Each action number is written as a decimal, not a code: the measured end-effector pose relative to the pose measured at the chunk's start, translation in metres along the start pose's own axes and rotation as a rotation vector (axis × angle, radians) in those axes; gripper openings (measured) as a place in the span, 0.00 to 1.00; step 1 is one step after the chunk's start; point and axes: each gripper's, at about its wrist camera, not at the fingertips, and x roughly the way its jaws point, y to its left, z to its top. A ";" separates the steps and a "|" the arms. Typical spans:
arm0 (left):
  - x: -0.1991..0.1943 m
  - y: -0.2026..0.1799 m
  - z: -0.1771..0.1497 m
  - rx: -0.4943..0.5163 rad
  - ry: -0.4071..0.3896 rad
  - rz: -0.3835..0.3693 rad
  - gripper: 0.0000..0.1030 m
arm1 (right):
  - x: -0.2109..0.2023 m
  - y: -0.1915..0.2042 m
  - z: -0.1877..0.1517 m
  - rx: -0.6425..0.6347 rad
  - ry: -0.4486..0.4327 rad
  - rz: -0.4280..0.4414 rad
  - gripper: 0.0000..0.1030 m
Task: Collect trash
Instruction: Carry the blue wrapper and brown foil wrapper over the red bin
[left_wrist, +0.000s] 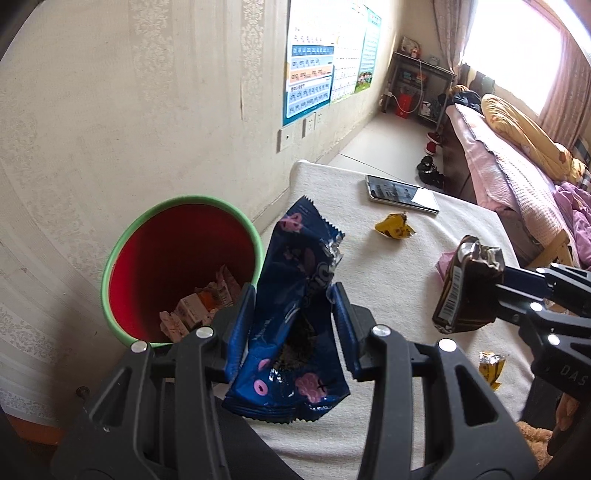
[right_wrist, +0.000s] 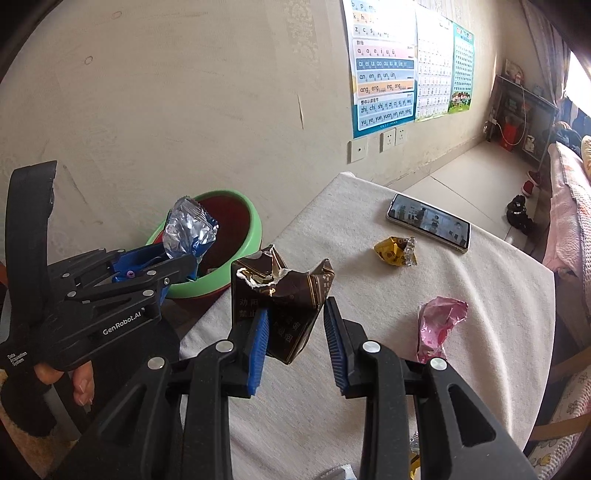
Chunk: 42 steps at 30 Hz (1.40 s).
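Blue wrapper (left_wrist: 291, 314) pinched in left claw (left_wrist: 293, 314); brown carton (right_wrist: 280, 302) in right claw (right_wrist: 295, 325)

Home bedroom: bed (left_wrist: 517, 162) with pink bedding, curtained window (left_wrist: 517, 55), learning posters (right_wrist: 384, 70) on wall, shoes (left_wrist: 430, 170) on floor.

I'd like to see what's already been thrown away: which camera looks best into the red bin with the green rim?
The left wrist view: it looks down into the bin, showing small cartons at the bottom. In the right wrist view the bin is seen side-on, partly hidden by the left gripper and its blue wrapper.
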 end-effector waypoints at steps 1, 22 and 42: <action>-0.001 0.002 0.001 0.000 -0.005 0.010 0.39 | 0.001 0.002 0.001 -0.003 -0.001 0.003 0.28; -0.019 0.038 0.007 -0.021 -0.069 0.128 0.40 | 0.026 0.022 0.000 -0.043 0.051 0.052 0.29; -0.011 0.067 0.001 -0.068 -0.050 0.166 0.40 | 0.048 0.047 0.015 -0.130 0.066 0.075 0.29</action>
